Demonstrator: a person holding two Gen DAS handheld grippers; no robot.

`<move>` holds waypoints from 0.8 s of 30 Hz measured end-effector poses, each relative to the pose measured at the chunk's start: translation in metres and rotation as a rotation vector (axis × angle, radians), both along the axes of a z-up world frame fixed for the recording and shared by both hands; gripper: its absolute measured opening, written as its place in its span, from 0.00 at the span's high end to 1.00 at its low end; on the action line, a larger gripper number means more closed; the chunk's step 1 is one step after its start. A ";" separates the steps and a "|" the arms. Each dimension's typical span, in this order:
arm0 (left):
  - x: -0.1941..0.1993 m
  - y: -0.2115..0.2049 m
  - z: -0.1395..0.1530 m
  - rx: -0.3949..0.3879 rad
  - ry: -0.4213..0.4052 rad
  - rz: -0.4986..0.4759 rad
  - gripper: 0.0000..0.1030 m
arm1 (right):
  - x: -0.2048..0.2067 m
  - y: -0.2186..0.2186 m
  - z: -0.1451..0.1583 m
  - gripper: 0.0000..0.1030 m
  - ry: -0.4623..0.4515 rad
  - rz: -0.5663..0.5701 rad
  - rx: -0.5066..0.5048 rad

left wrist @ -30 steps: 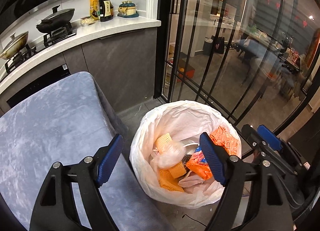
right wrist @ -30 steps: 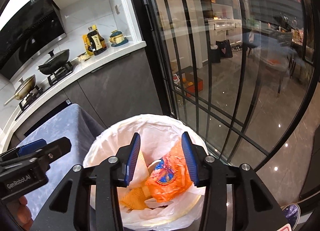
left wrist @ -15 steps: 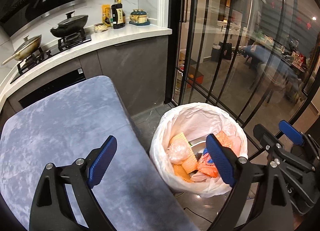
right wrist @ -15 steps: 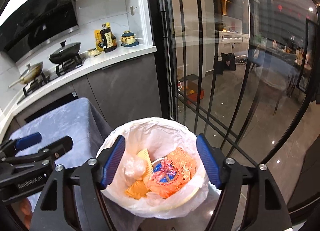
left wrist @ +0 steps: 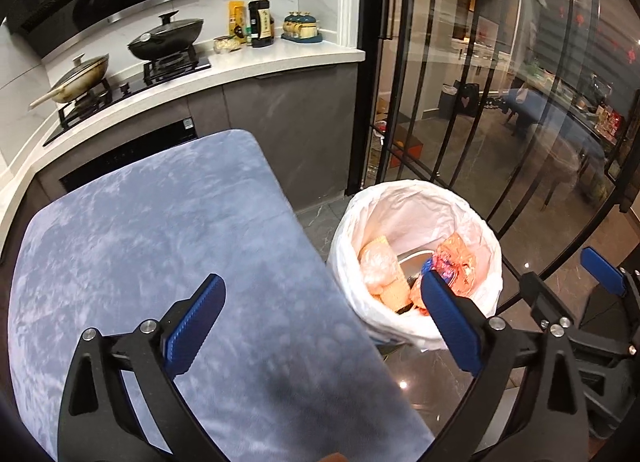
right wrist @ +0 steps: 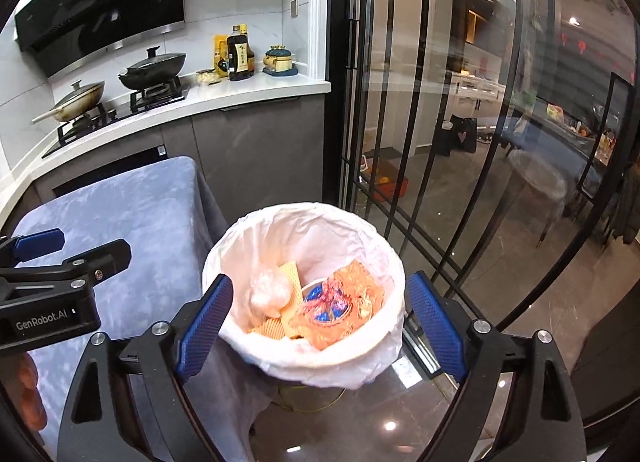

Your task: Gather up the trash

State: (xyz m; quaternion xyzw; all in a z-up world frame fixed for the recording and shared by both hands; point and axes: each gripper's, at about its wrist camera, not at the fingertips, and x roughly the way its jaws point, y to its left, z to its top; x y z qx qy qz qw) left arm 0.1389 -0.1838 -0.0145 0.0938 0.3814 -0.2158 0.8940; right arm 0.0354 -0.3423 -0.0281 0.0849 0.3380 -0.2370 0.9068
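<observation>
both grippers [left wrist: 316, 326] [right wrist: 318, 328] opening, empty

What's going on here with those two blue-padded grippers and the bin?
A person is collecting trash with two handheld grippers. The left gripper and right gripper both hold nothing, and their jaws are opening. The white-lined round trash bin beside the blue-grey velvet-covered table holds an orange snack wrapper, yellow wafer pieces and a crumpled clear bag.

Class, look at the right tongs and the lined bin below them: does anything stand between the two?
Nothing visible does. The right tongs, jaws opening and empty, hang over the open white-lined bin; only the wrappers already inside lie beneath.
</observation>
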 end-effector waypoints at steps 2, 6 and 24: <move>-0.002 0.005 0.000 -0.001 0.006 0.011 0.09 | -0.006 0.001 0.000 0.15 -0.001 -0.002 0.006; -0.009 0.011 -0.002 0.006 0.006 0.020 0.09 | -0.015 0.004 -0.001 0.06 0.012 0.000 0.009; -0.031 0.003 -0.021 0.066 0.024 -0.014 0.09 | -0.029 0.006 -0.011 0.06 0.048 0.016 -0.014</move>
